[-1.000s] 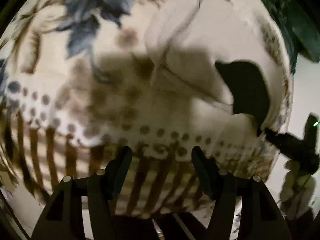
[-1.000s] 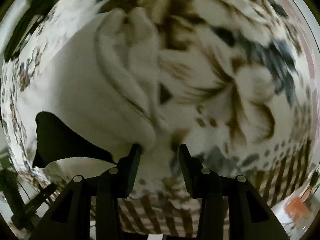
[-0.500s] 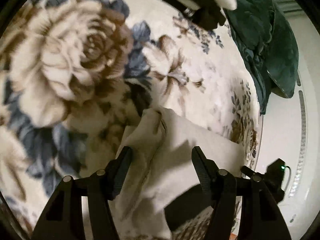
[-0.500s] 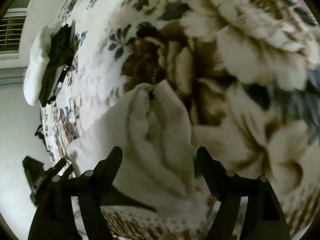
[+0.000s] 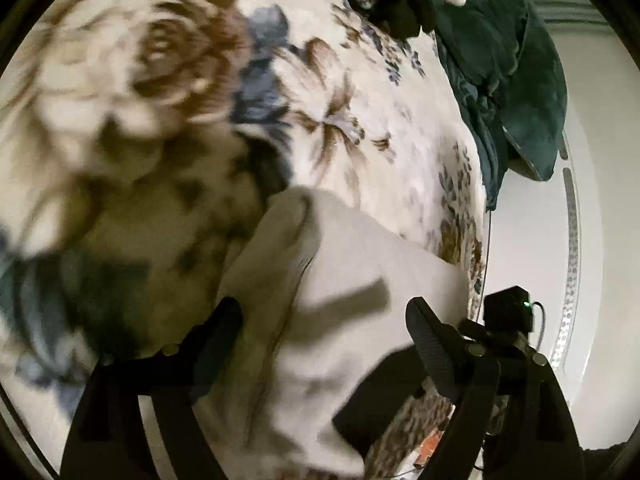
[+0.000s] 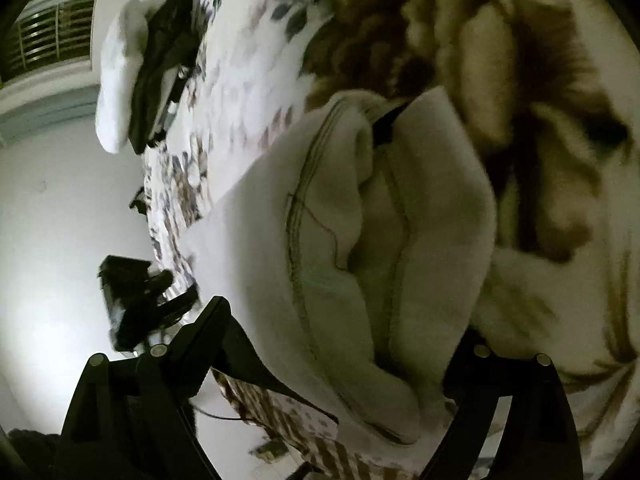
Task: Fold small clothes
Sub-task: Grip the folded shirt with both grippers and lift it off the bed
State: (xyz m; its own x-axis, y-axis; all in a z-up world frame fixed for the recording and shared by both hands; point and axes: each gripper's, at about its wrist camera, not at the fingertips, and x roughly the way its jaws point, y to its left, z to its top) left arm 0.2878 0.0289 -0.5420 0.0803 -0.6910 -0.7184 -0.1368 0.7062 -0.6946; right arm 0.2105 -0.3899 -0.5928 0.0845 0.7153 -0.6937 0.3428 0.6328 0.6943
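- Cream garment [image 5: 340, 320] lies bunched on the floral bed [image 5: 360, 100], between both tools.
- Left tool [image 5: 320, 328] spread, released; right tool [image 6: 344, 340] likewise, straddling cloth.
- Judged step: regrasping. Next: pinch an edge cleanly.

Floral blanket [image 5: 360, 80], teal bedding [image 5: 512, 80]

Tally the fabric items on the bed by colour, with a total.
Cream fleece garment lying between the open fingers: 1
Dark green crumpled blanket: 1
White folded cloth: 1
Black folded cloth: 1
Total: 4, all on the floral bedspread.
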